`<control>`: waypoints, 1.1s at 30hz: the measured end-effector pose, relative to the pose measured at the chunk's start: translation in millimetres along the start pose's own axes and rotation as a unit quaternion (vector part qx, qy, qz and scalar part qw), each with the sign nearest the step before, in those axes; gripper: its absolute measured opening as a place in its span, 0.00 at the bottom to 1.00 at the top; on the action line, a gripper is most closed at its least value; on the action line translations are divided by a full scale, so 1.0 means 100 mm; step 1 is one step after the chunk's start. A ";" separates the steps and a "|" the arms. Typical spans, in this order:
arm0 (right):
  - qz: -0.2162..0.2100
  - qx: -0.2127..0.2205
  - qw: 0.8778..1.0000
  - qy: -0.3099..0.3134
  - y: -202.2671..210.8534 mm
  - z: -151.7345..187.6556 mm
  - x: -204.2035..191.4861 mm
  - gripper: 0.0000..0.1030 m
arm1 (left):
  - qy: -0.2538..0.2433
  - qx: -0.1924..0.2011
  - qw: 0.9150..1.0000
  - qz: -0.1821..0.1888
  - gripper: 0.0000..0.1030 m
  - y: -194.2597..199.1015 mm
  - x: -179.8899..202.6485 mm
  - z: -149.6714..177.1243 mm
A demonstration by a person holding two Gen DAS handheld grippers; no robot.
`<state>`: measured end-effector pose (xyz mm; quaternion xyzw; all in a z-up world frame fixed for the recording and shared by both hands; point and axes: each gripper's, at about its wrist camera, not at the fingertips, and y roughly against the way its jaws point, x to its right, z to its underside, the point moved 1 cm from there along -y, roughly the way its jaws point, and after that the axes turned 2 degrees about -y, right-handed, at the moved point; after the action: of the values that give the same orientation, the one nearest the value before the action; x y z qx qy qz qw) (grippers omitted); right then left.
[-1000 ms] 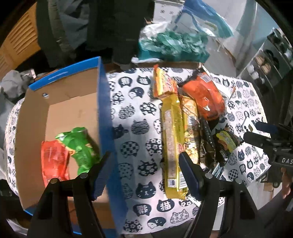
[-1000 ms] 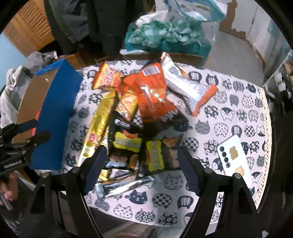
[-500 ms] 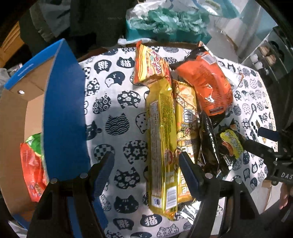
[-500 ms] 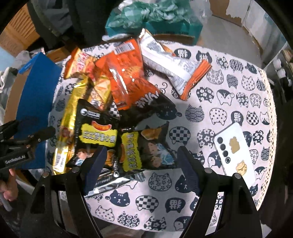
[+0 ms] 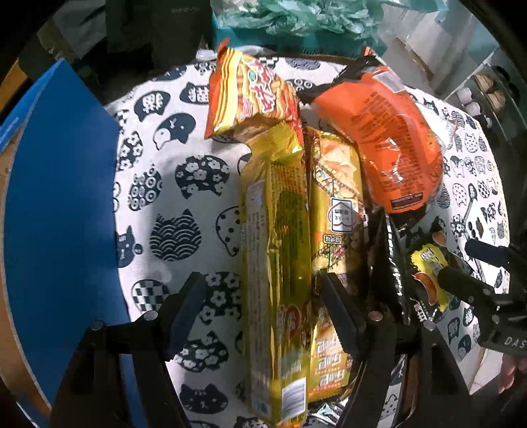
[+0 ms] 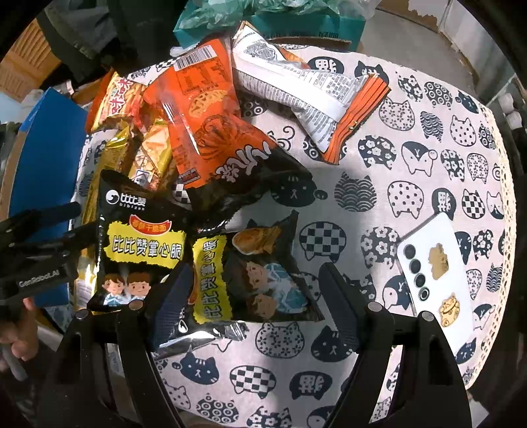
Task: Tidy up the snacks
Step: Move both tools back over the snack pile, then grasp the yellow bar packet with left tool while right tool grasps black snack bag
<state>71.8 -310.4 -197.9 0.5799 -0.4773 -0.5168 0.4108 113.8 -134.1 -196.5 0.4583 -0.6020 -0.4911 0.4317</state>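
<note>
A pile of snack packs lies on the cat-print tablecloth. My left gripper is open, its jaws on either side of a long yellow biscuit pack; a gold pack, an orange noodle bag and an orange bag lie beside it. My right gripper is open, its jaws on either side of a black snack bag. A second black bag, the orange bag and a white-orange pack lie around it.
The blue wall of the cardboard box stands at the left of the table. A white phone lies at the right near the table's edge. A teal box with green bags stands behind the table.
My left gripper has moved right from over the box to the yellow pack. My right gripper has come lower and closer over the black bag. Both stay open.
</note>
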 end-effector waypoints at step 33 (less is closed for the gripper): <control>-0.002 -0.044 0.999 0.031 -0.70 -0.05 -0.29 0.80 | -0.031 0.012 0.994 -0.104 0.46 -0.17 -0.25 0.03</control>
<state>85.3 -267.8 -259.7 0.5780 -0.4404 -0.5198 0.4492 118.0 -110.4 -215.3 0.5084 -0.5699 -0.5399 0.3540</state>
